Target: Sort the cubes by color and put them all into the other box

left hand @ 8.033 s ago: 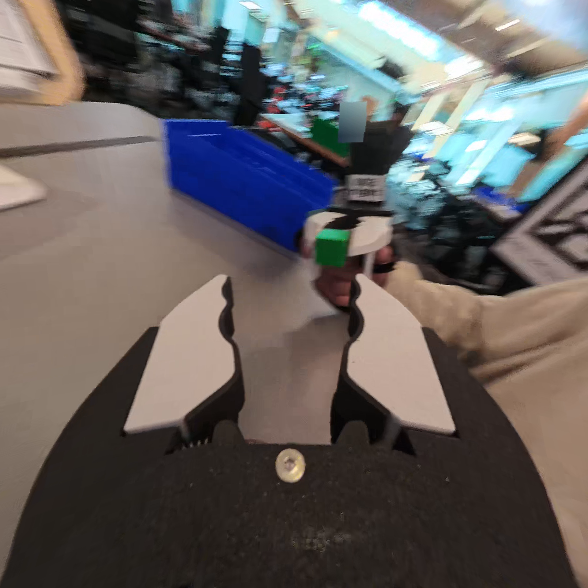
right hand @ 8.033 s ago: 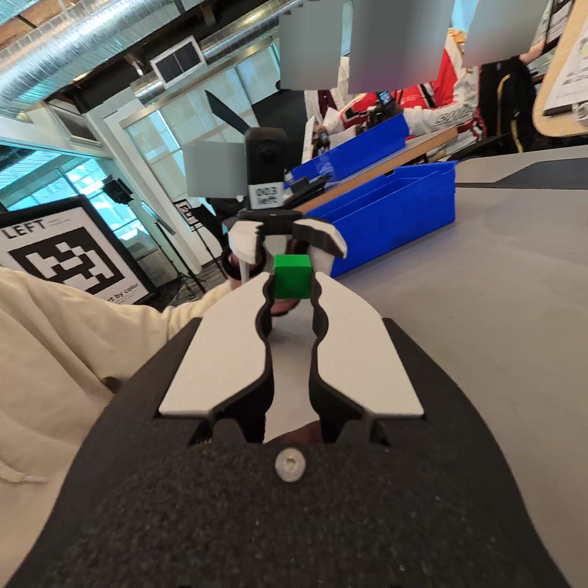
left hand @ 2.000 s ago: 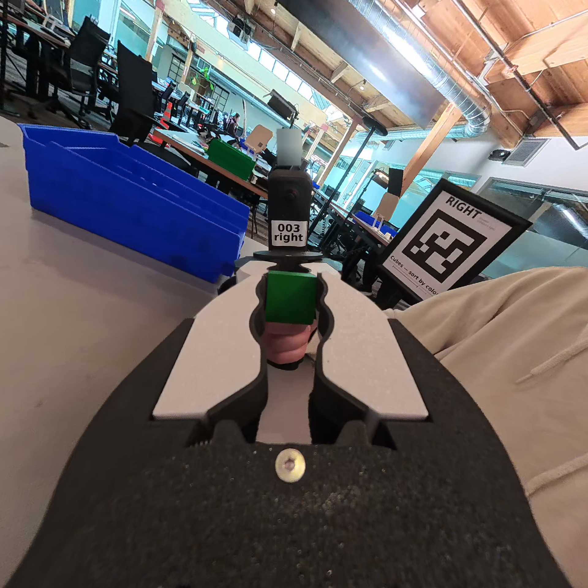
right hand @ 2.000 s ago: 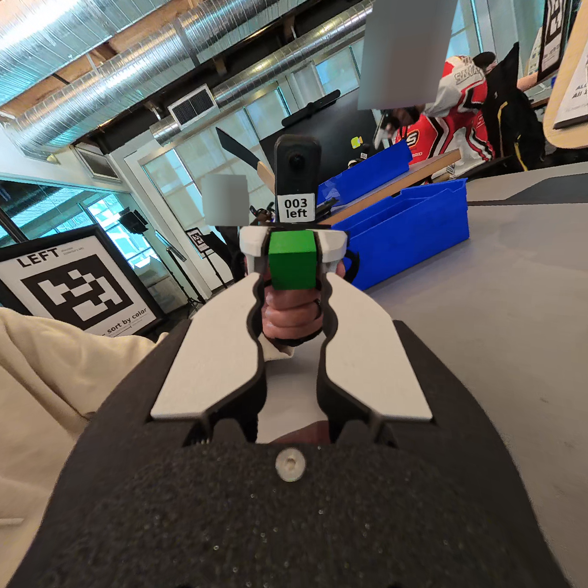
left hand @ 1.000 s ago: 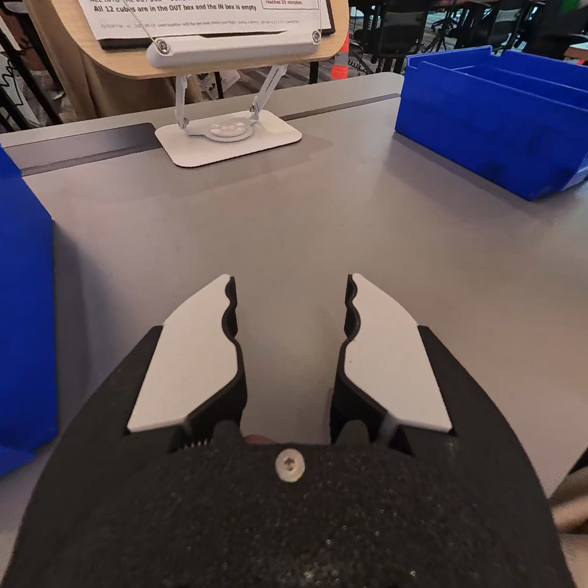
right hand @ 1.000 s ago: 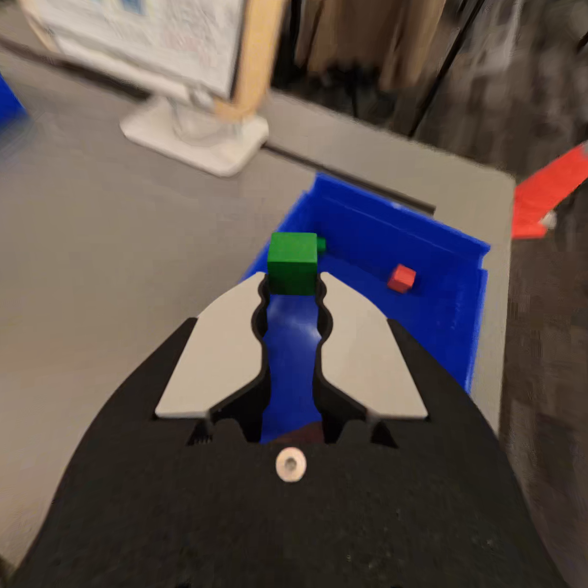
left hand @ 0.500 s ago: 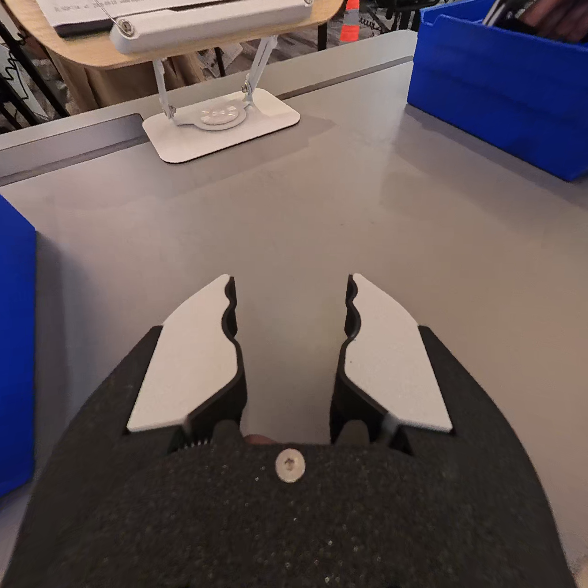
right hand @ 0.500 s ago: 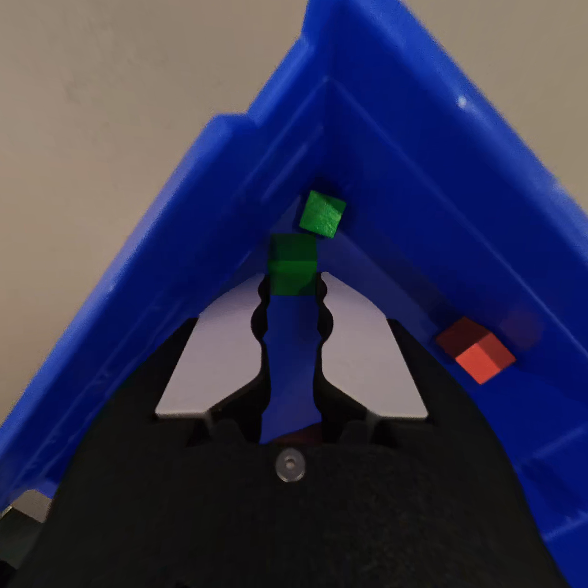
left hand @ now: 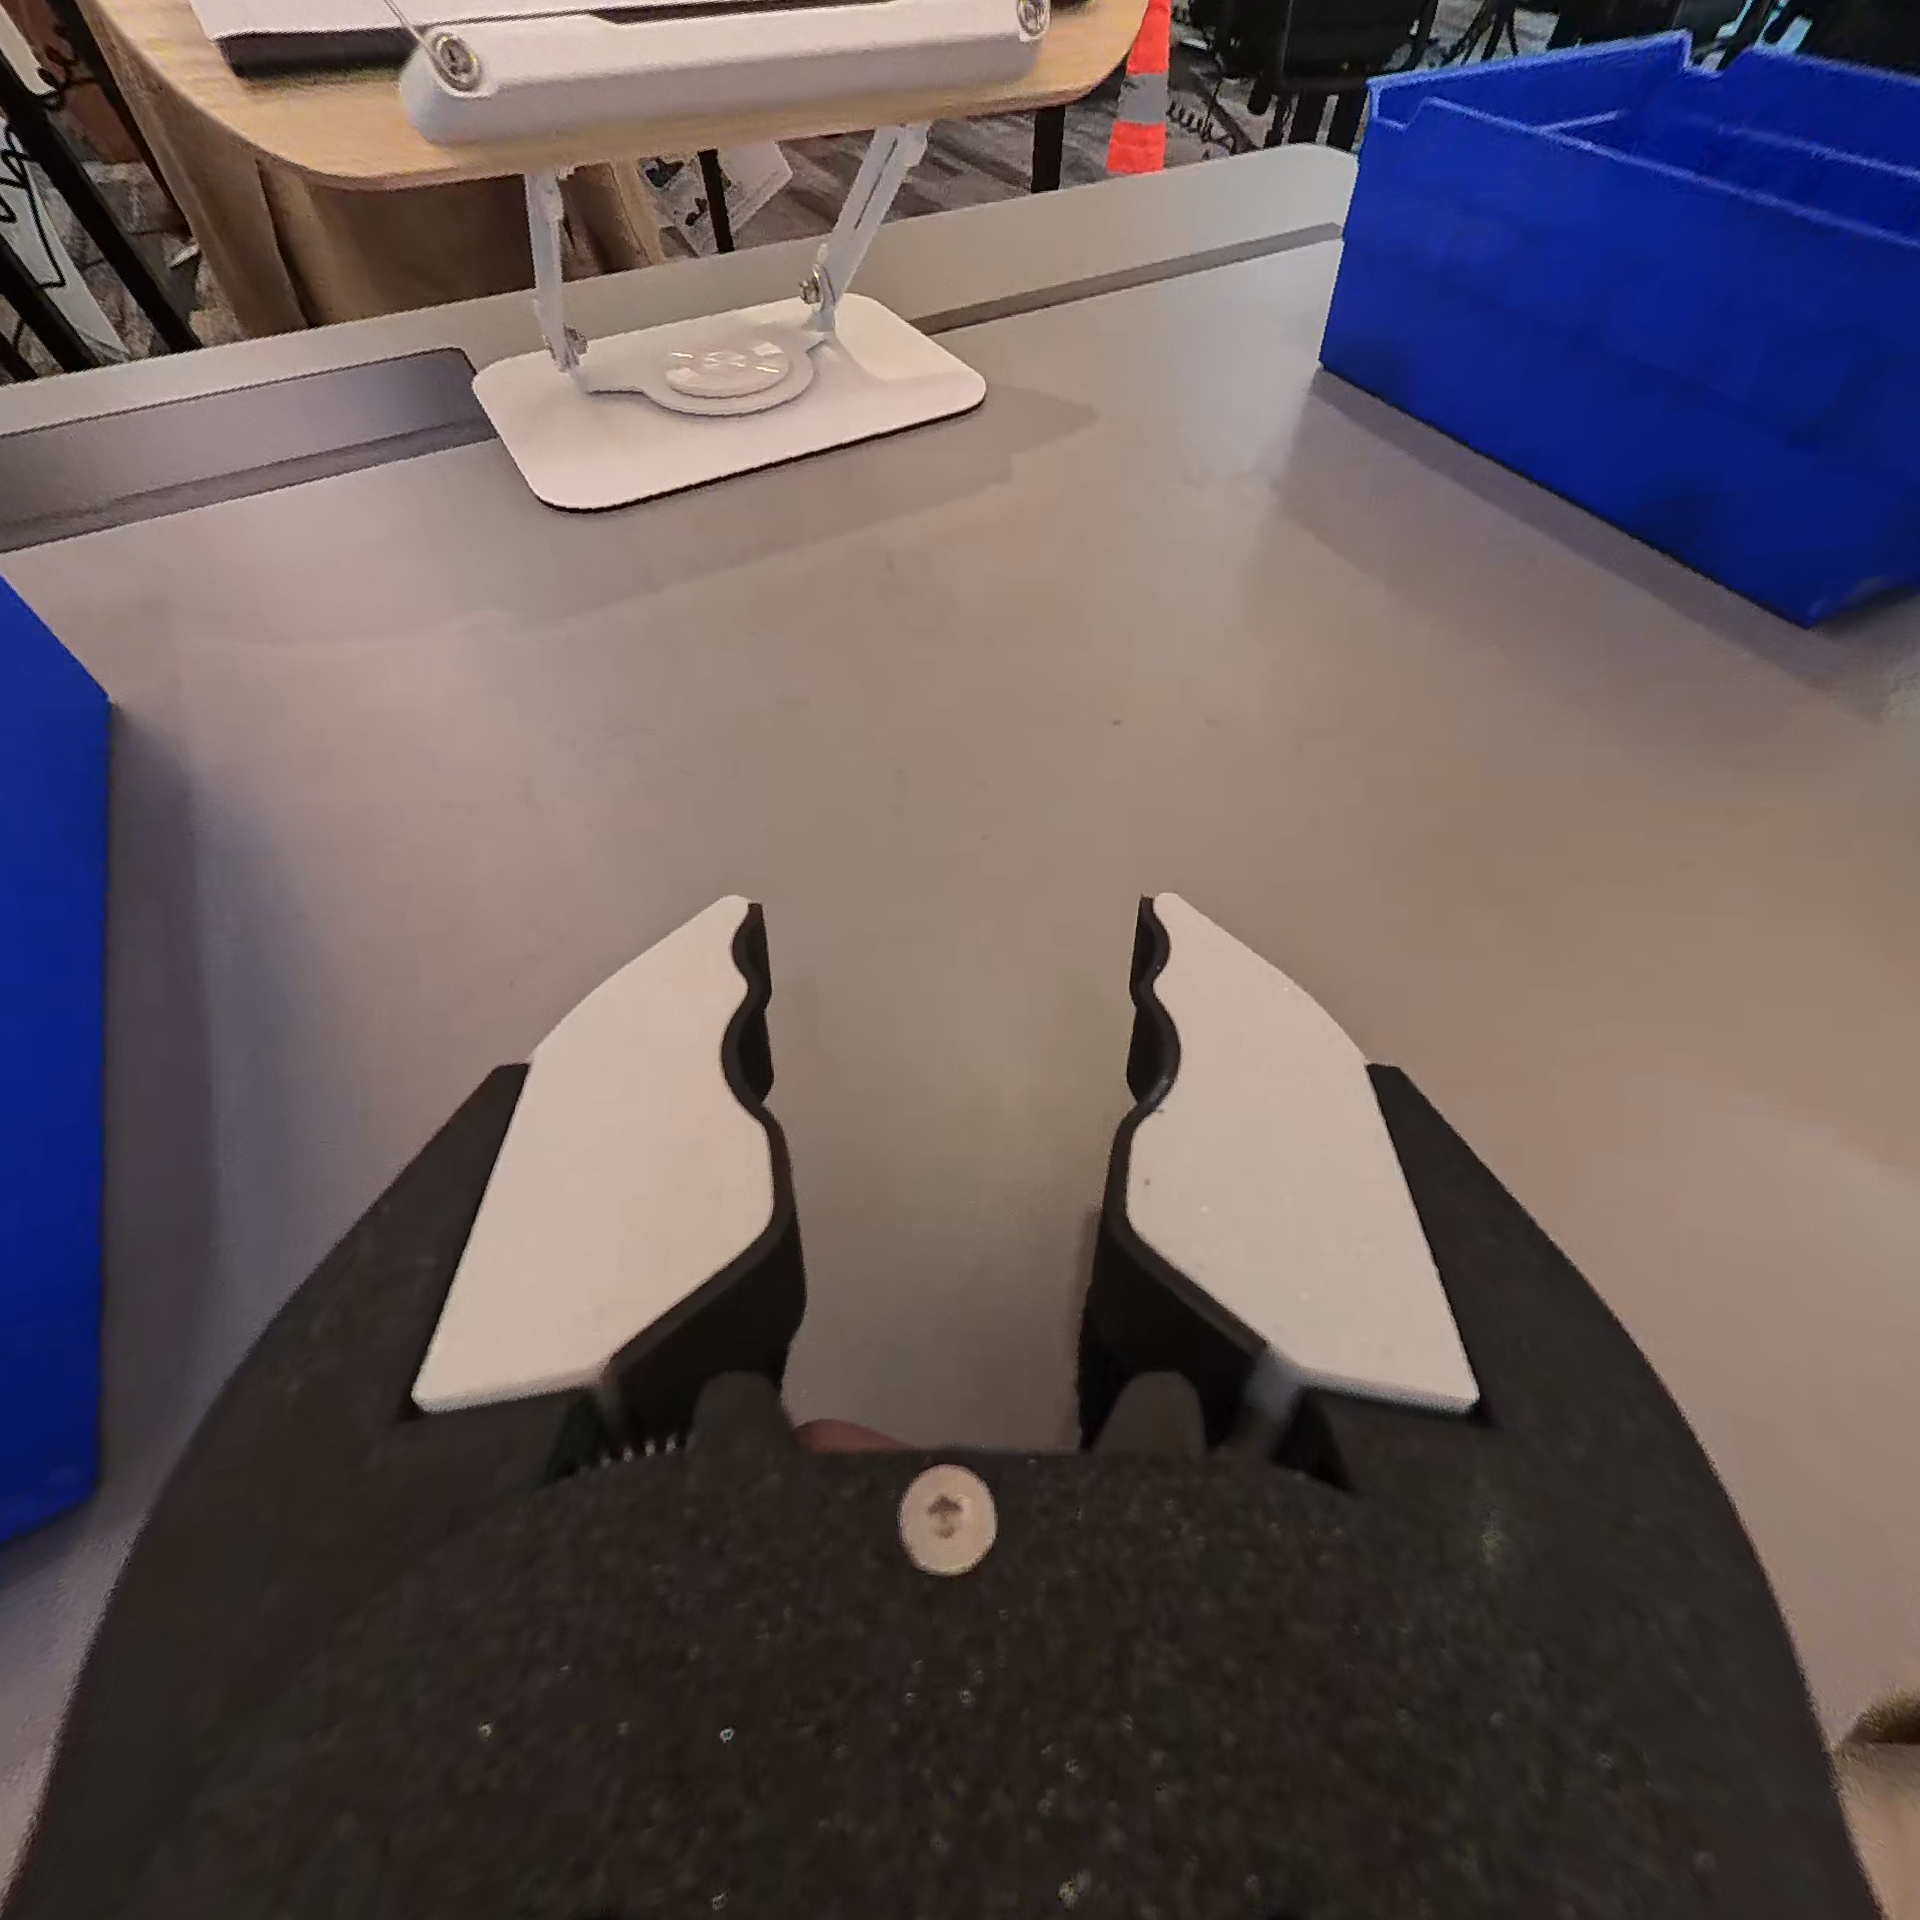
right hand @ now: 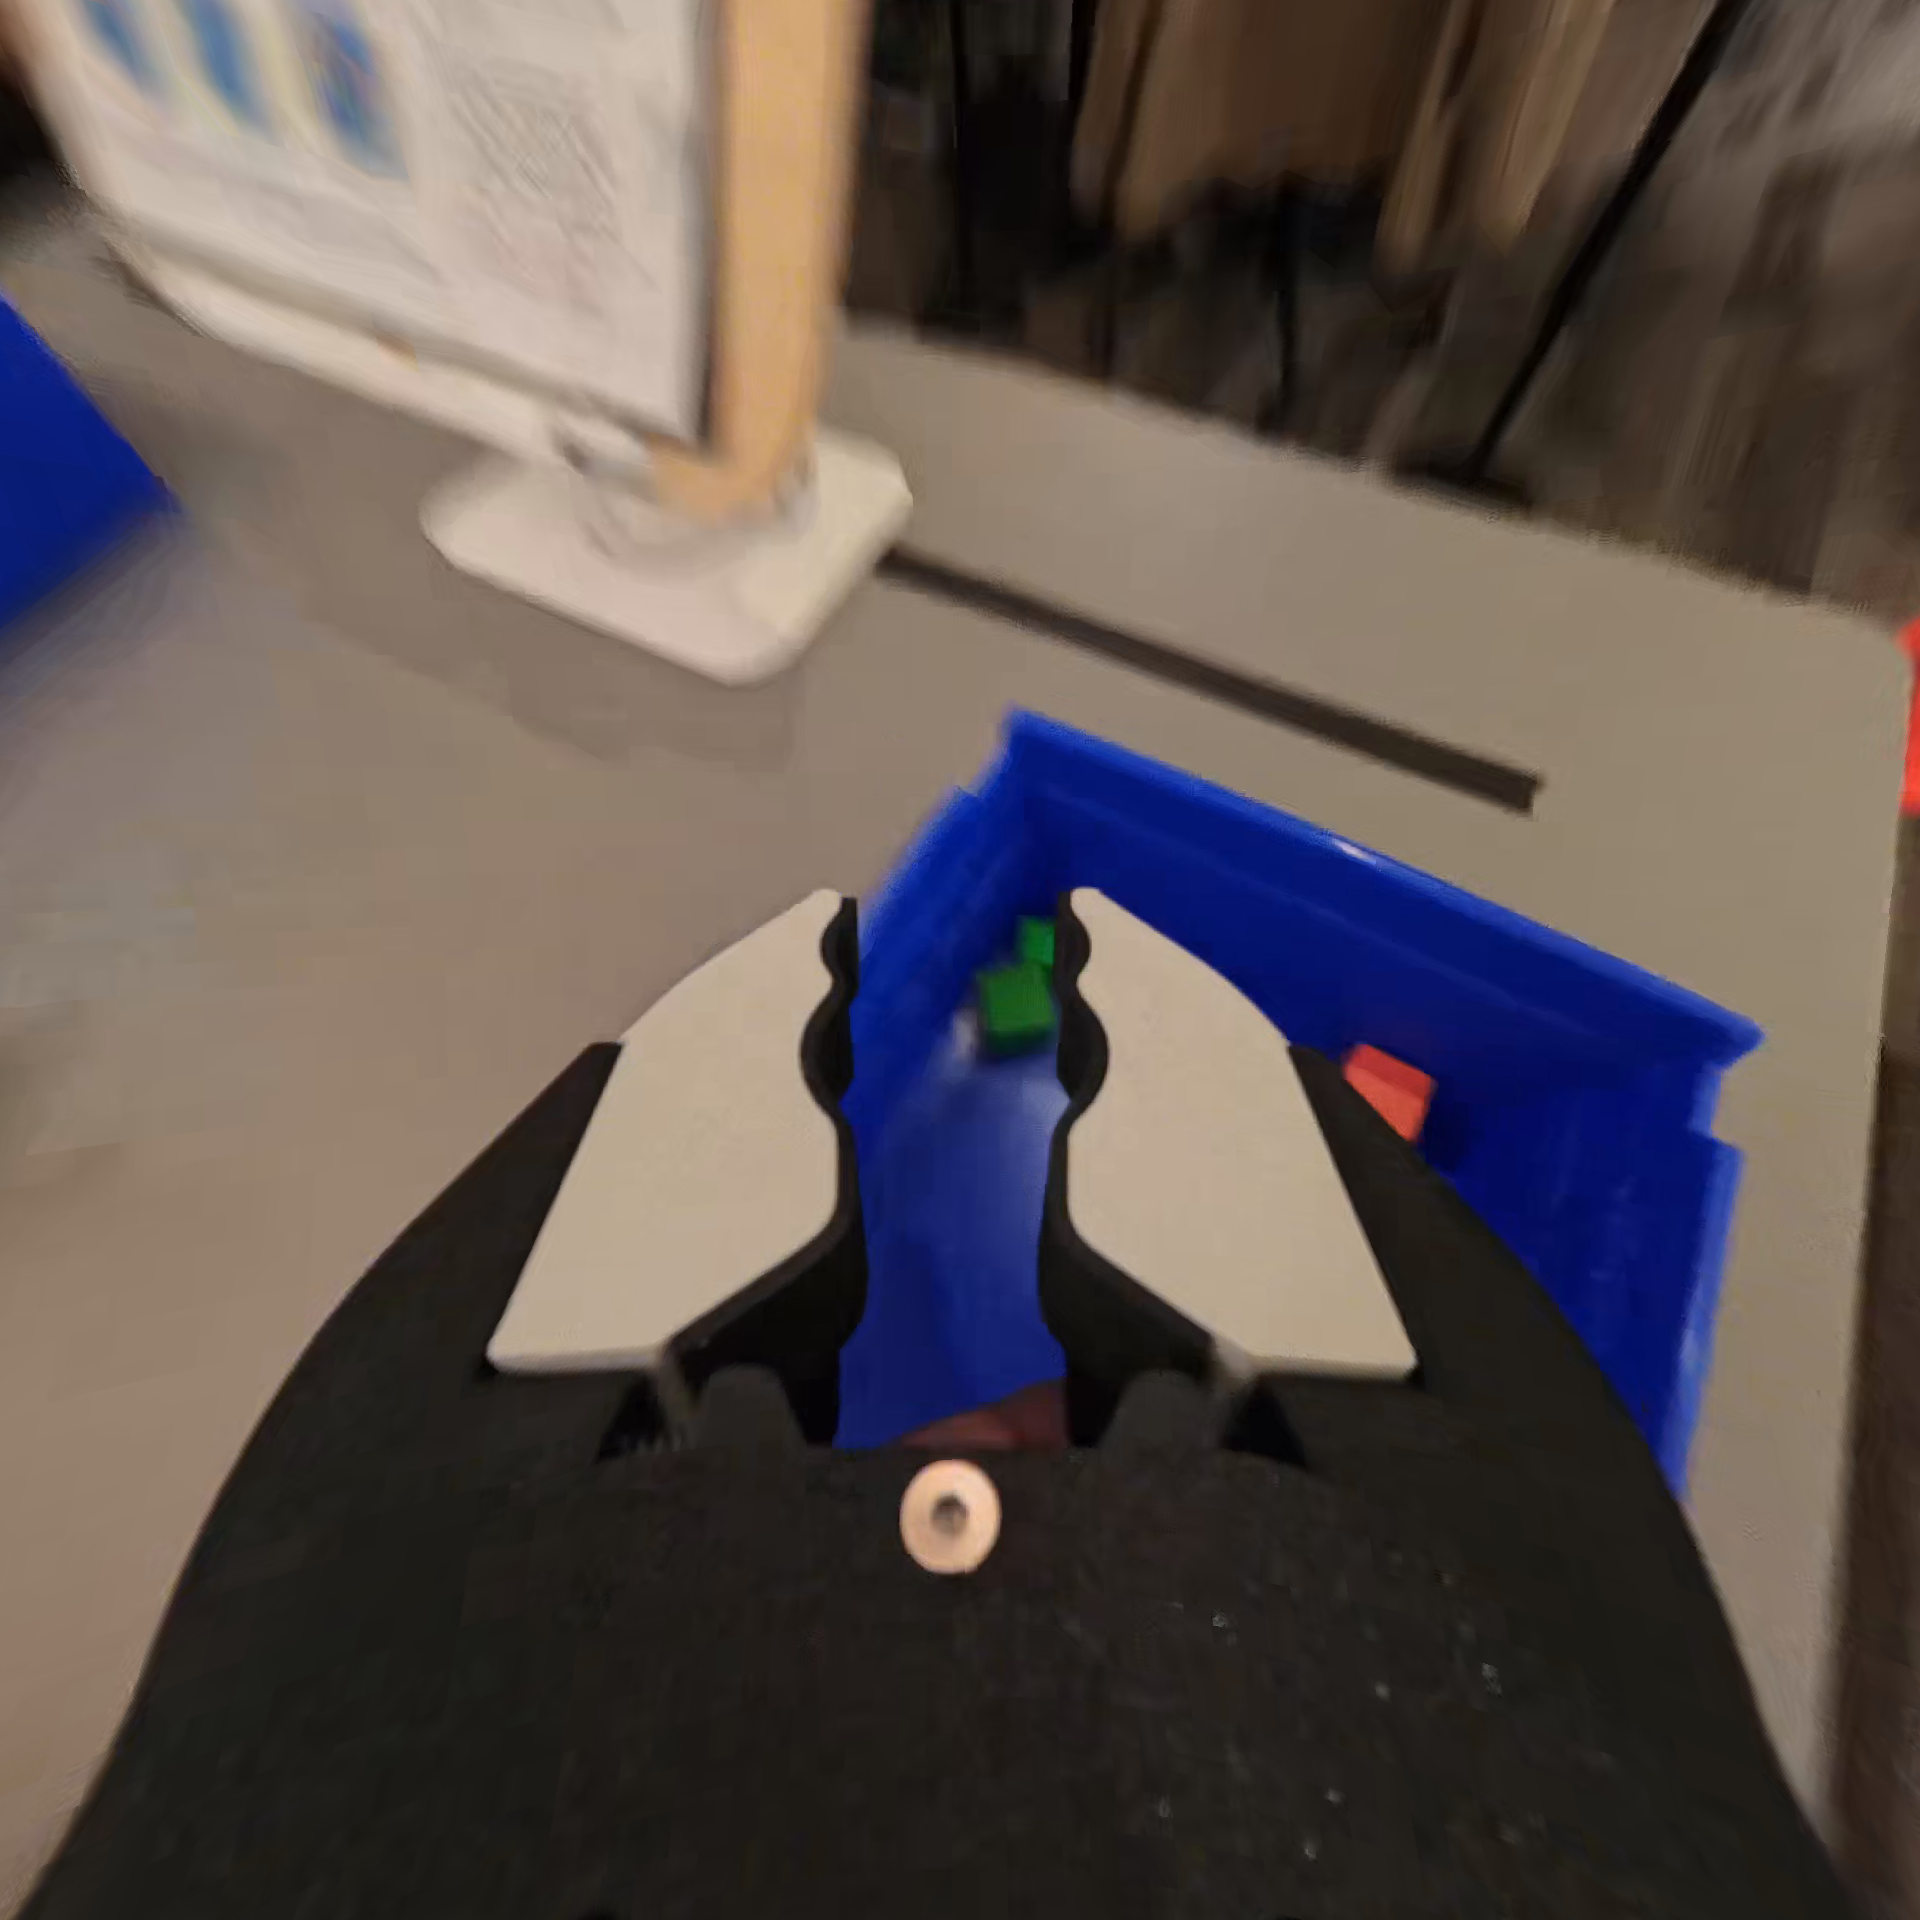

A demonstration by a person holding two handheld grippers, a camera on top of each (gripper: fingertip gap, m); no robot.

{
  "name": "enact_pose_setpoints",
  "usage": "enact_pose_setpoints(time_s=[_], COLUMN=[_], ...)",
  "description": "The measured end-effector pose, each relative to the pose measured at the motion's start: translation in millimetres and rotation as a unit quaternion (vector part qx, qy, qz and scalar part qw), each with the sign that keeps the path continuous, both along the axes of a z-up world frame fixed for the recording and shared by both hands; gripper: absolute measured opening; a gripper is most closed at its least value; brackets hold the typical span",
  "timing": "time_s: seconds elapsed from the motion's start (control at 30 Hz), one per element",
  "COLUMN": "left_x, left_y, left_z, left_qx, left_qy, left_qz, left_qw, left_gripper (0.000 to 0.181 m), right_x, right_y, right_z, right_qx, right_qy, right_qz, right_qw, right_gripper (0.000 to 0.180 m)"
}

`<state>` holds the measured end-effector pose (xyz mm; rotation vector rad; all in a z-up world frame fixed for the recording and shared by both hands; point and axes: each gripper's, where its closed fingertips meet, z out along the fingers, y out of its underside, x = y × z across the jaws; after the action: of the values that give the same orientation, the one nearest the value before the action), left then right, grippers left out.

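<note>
Two green cubes (right hand: pixel 1013 1003) are seen at centre frame in the right wrist view, lying in the near-left corner of a blue box (right hand: pixel 1351 883); the farther one sits just behind the nearer, contact not resolvable through the blur. A red cube (right hand: pixel 1387 1081) is seen to the right of them, in the same box, near the far wall and apart from the greens.

The right gripper (right hand: pixel 956 914) is held above the box, jaws apart, nothing between them. The left gripper (left hand: pixel 951 914) is held over the bare grey table (left hand: pixel 935 675), jaws wide apart and empty.

Judged risks: the right view is smeared by motion, so a fast swing could clip the box wall and shift the box. Red and green share one box with no divider seen between them; a later drop could bounce and mix the groups.

A second blue box (left hand: pixel 52 1039) is cut off at left frame in the left view, contents hidden. A white stand (left hand: pixel 727 416) carrying a wooden board is noted at upper centre.
</note>
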<state>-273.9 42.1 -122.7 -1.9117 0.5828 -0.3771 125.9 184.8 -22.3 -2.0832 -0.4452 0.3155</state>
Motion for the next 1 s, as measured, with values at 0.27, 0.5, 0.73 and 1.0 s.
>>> enact_pose_setpoints(time_s=[0.27, 0.5, 0.73, 1.0], left_x=[-10.0, -12.7, -13.7, -19.6], left_y=[-1.7, -11.0, -20.0, -26.5], left_z=[-3.3, -15.8, -20.1, -4.5], left_qx=[-0.008, -0.046, -0.057, -0.067], left_qy=[-0.009, -0.022, -0.007, -0.015], left_qz=[0.023, 0.010, -0.013, -0.019], left_qw=[1.000, 0.999, 0.998, 0.997], left_gripper=[0.064, 0.064, 0.065, 0.067], right_x=[-176.7, -231.7, -233.1, -236.0], right_y=[-165.1, -190.6, -202.7, -202.7], right_z=[-36.0, -79.8, -84.8, -85.2], right_qx=[0.141, 0.124, 0.155, 0.150], right_qy=[0.153, 0.101, 0.062, 0.058], right_qz=[0.063, 0.086, 0.078, 0.088], right_qw=[0.976, 0.983, 0.983, 0.983], right_gripper=[0.035, 0.031, 0.027, 0.029])
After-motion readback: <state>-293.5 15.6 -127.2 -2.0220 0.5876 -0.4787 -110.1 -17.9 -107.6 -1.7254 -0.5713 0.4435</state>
